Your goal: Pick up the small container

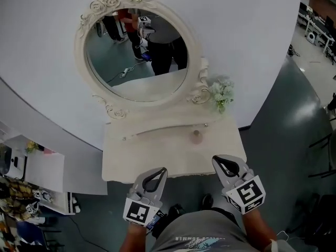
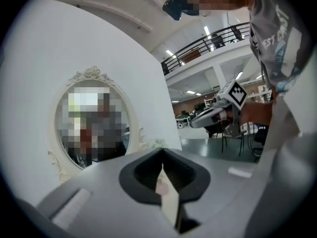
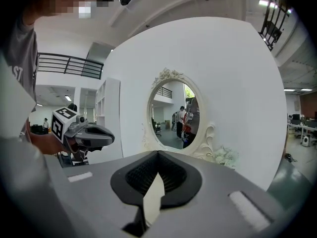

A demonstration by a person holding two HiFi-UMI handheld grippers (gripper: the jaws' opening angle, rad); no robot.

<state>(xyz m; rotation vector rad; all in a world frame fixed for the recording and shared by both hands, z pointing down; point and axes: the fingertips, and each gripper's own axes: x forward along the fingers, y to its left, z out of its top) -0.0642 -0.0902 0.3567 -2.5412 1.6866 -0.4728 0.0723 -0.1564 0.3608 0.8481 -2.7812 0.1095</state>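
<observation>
Left grey gripper (image 1: 164, 169) and right grey gripper (image 1: 214, 159): both jaw pairs pressed together, empty, over the front edge of the cream vanity table (image 1: 126, 164). Small pinkish round container (image 1: 197, 136) stands on the tabletop beyond, untouched. Oval white-framed mirror (image 1: 137, 83) behind.

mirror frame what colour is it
Cream white; the mirror frame shows best in the head view.
</observation>
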